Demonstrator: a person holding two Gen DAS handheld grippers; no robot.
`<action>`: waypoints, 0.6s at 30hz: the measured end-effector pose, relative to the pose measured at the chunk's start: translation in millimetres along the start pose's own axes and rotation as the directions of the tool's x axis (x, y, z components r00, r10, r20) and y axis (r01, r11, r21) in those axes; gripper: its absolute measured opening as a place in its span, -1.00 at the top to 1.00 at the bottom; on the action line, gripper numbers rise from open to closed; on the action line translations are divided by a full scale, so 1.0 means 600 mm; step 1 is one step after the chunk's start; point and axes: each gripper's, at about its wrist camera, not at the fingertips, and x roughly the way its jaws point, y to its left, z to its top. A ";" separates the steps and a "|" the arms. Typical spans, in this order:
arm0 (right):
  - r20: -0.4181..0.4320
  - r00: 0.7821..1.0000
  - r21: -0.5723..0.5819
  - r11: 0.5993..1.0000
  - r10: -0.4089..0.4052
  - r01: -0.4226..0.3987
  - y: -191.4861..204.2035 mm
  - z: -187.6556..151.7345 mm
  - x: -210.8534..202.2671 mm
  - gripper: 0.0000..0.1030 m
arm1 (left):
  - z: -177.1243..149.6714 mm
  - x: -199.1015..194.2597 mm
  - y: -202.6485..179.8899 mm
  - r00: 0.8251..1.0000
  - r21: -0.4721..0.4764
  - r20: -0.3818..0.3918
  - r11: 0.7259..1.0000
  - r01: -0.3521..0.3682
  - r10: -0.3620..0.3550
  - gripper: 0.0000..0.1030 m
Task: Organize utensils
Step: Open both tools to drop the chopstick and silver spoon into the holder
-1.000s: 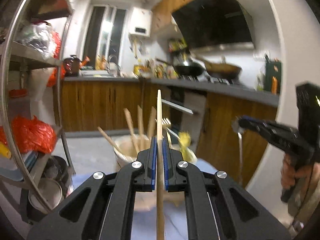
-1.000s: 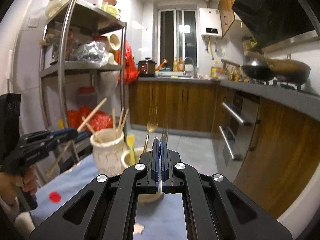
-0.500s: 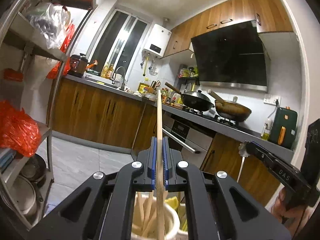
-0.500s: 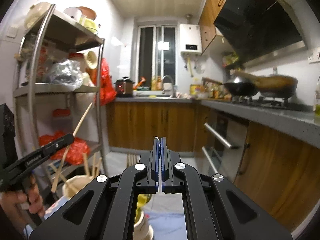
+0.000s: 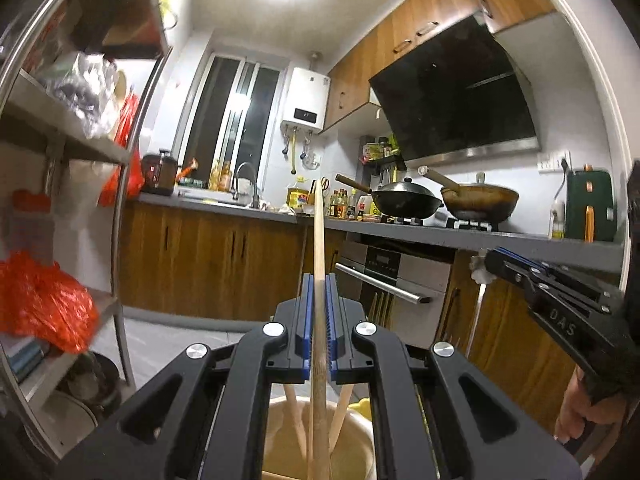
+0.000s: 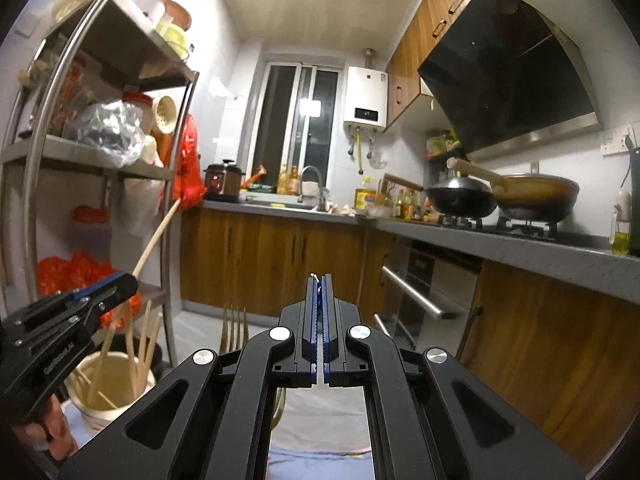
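My left gripper is shut on a long wooden chopstick that stands upright, its lower end inside a cream pot holding several wooden sticks. The same pot shows at the lower left of the right wrist view, below the left gripper. My right gripper is shut on a thin white-handled utensil, seen edge-on between the pads. A gold fork stands tines up just left of it.
A steel shelf rack with red bags stands at the left. Wooden cabinets and a grey counter with two woks run along the right. A pale blue cloth covers the surface below.
Both grippers have lifted and tilted up, so the pots have dropped to the bottom of the views. The chopstick's lower end now sits inside the cream pot.
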 end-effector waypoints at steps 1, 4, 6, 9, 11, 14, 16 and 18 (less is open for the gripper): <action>0.001 1.000 -0.008 1.000 0.002 -0.002 0.002 -0.002 0.000 0.95 | -0.003 -0.003 -0.002 1.000 0.015 0.005 1.000 -0.001 0.001 0.89; -0.007 1.000 -0.026 0.999 0.019 -0.019 0.007 -0.012 0.002 0.95 | -0.011 -0.007 -0.008 1.000 0.044 0.007 0.999 -0.003 0.003 0.89; -0.021 0.999 -0.026 0.999 0.034 -0.034 0.010 -0.019 0.004 0.95 | -0.012 -0.010 -0.011 1.000 0.056 0.012 0.998 0.000 0.000 0.89; -0.034 0.998 -0.024 0.998 0.053 -0.054 0.013 -0.024 0.003 0.95 | -0.014 -0.011 -0.013 1.000 0.060 0.011 0.998 -0.004 0.003 0.89; -0.046 0.997 -0.025 0.997 0.069 -0.071 0.014 -0.028 0.005 0.95 | -0.013 -0.011 -0.012 1.000 0.059 0.009 0.998 -0.004 0.003 0.89; -0.073 0.992 -0.014 0.994 0.104 -0.106 0.016 -0.035 0.007 0.90 | -0.013 -0.011 -0.012 1.000 0.056 0.003 0.998 -0.001 0.001 0.86; -0.078 0.990 -0.010 0.993 0.117 -0.118 0.017 -0.038 0.005 0.77 | -0.012 -0.011 -0.011 1.000 0.054 -0.003 0.999 -0.001 0.001 0.86; -0.071 0.990 -0.014 0.993 0.120 -0.121 0.019 -0.038 -0.001 0.66 | -0.011 -0.011 -0.011 1.000 0.054 -0.007 0.999 -0.004 0.004 0.86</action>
